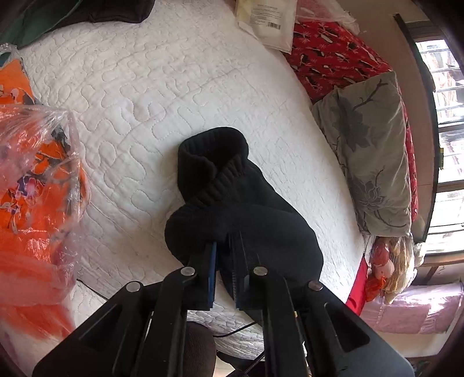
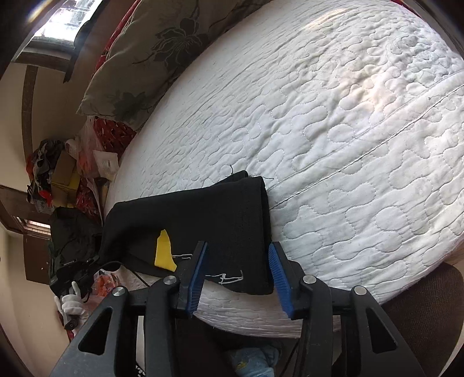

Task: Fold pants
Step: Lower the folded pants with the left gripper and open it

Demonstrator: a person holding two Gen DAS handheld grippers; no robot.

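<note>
Black pants (image 1: 246,208) lie bunched on the white quilted bed (image 1: 145,101), their ribbed band curled up toward the far side. My left gripper (image 1: 225,240) is shut on a fold of that black cloth, which puckers at its narrow-set blue pads. In the right wrist view the pants (image 2: 203,214) show a flat folded end at the bed's (image 2: 348,145) near edge, with a yellow tag (image 2: 164,252) and white stitching (image 2: 229,278). My right gripper (image 2: 237,246) stands open just above that end. Its blue pads (image 2: 200,272) stand apart on either side without pressing the cloth.
Orange cloth in a clear plastic bag (image 1: 37,179) crowds the left. A grey floral pillow (image 1: 371,156), red fabric (image 1: 333,58) and a white package (image 1: 266,20) line the far and right edges. Floor clutter (image 2: 58,174) and a white-gloved hand (image 2: 71,301) sit beside the bed.
</note>
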